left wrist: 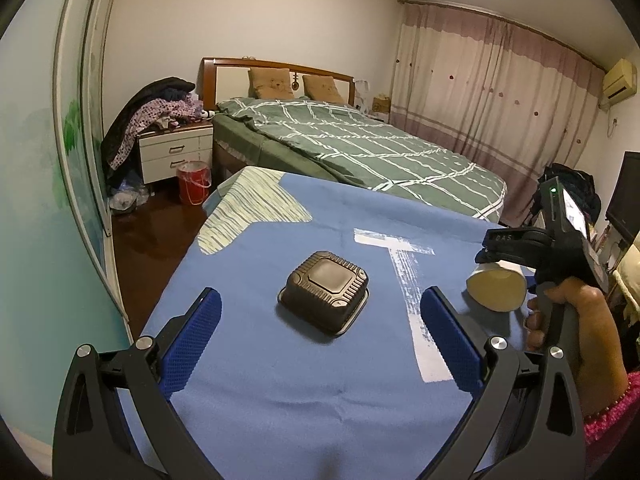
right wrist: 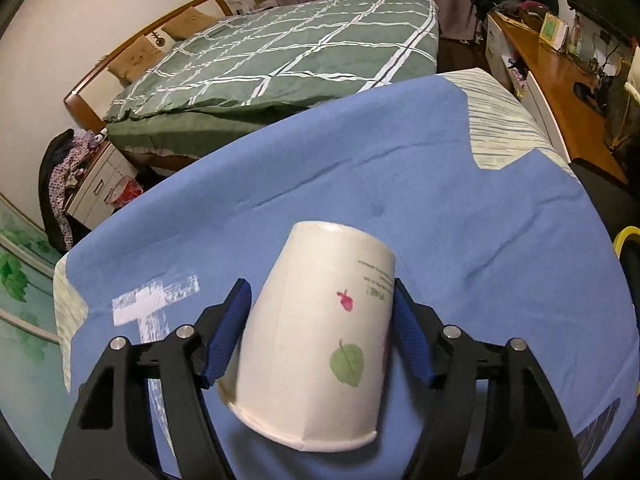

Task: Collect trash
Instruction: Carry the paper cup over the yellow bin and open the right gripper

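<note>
While the left gripper hovered with jaws released before the black plastic container, the right gripper worked beside it. Its jaws grasped a paper cup over the blue-clothed counter.

White paper cup, leaf and berry prints, is lying tilted on the blue-covered table; black lidded container is sitting left of it.

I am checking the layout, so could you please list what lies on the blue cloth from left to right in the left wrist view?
Black square plastic container → white painted T-shaped mark → white paper cup lying on its side, between the right tongs.
</note>
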A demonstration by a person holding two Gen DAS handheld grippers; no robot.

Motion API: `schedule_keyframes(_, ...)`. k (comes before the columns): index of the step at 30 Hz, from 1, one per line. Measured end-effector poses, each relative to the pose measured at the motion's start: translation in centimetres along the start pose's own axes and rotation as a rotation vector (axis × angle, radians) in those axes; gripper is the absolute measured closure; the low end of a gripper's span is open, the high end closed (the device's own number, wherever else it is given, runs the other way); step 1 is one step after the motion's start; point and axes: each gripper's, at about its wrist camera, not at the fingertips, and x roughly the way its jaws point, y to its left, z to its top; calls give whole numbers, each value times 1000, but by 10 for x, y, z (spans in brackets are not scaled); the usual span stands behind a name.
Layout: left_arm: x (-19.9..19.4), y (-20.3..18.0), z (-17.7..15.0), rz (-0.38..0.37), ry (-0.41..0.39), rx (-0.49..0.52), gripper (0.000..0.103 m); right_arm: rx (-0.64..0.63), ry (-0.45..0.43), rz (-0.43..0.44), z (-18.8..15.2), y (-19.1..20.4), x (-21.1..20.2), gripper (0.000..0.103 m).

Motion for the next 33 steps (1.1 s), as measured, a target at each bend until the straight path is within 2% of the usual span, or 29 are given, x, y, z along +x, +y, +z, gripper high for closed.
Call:
schedule_keyframes(9, 1, -3, -1, 10, 1, 14, 5, -17, -75, 69, -18, -32, -54, 38)
schedule_keyframes(16, 3, -3, -3, 19, 2, 19, 5, -14, -172, 67, -37, -85, -112, 38)
schedule_keyframes(21, 4, -3, -2, 19, 3, 21, 5, 45, -248, -9, -51, -147, -144, 37)
schedule_keyframes(24, 6, -4, -3, 23, 6, 30, 5, 92, -282, -97, -60, -187, -155, 37)
schedule_keyframes(29, 8, -5, -5, 35, 10, 43, 5, 224, -266, -185, -69, -258, -150, 37)
schedule_keyframes(33, 12, -7, -6, 44, 19, 58, 5, 292, -261, -230, -70, -290, -145, 36)
